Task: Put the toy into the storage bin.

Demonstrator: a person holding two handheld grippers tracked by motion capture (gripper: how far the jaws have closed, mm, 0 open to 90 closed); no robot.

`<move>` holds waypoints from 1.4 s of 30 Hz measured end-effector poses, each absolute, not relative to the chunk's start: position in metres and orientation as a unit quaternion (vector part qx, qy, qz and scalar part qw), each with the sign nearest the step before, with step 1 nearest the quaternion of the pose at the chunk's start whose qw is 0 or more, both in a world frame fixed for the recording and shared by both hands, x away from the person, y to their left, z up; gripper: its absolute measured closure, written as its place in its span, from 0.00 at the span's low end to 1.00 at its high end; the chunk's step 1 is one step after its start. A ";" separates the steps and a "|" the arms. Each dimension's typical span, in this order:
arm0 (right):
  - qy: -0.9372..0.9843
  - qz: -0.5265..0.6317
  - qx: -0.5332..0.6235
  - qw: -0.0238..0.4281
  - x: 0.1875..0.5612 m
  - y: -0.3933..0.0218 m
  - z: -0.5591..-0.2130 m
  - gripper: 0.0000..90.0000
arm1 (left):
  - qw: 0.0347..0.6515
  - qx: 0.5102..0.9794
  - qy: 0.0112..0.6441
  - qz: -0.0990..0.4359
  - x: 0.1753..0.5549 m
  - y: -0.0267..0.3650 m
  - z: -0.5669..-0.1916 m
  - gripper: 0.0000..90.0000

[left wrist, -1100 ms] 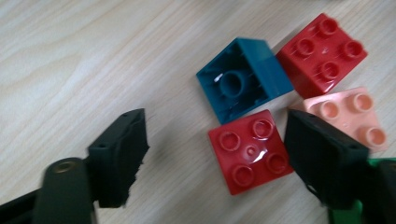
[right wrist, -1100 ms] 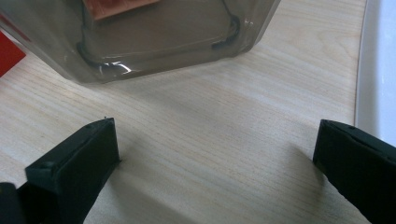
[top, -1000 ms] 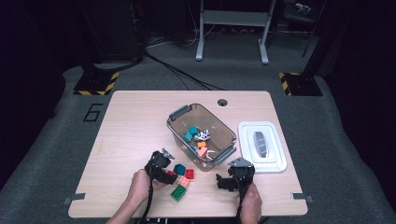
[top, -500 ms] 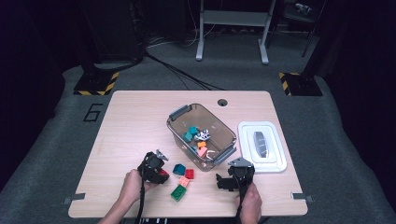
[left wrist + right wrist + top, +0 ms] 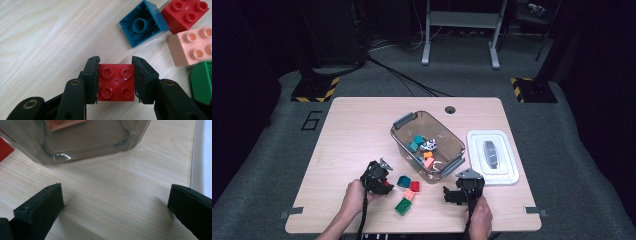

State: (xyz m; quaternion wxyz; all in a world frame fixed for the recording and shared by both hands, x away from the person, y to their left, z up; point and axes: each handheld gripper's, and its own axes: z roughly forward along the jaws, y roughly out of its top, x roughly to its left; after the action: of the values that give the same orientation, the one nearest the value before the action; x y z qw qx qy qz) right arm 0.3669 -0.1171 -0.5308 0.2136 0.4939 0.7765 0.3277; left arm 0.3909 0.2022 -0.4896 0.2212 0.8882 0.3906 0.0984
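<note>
Left gripper (image 5: 115, 80) clamped on a red brick (image 5: 116, 82), both pads flat against its sides, studs up, jaws having just been closing onto it. Held near the front edge of the table (image 5: 352, 130), left of the middle, just above the wood. Just beside it: a blue brick (image 5: 141, 23) tipped to show its hollow underside, a second red brick (image 5: 187, 13), a pink brick (image 5: 192, 46) and a green brick (image 5: 202, 82), all loose on the tabletop toward the front edge. Right gripper (image 5: 115, 202) spread wide, nothing between the jaws, hovering over bare wood near the front edge, right of the middle. Just ahead of it, the near corner of a clear bin (image 5: 404, 120) with more bricks inside, standing mid-table. White lid (image 5: 507, 175) flat toward the right edge, beside the bin.
</note>
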 end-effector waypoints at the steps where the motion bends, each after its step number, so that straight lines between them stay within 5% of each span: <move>1: 0.776 0.328 0.494 0.213 0.367 -0.117 -0.531 0.00 | 0.222 0.888 0.390 0.100 0.391 0.204 -0.488 0.66; 42: 0.777 0.330 0.493 0.210 0.368 -0.117 -0.531 0.00 | 0.237 0.882 0.389 0.124 0.426 0.221 -0.418 0.66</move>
State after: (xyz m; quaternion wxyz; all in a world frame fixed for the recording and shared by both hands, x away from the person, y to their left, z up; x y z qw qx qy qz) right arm 0.3676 -0.1166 -0.5308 0.2097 0.4931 0.7770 0.3302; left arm 0.4264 0.2211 -0.4176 0.2366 0.8819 0.3886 0.1239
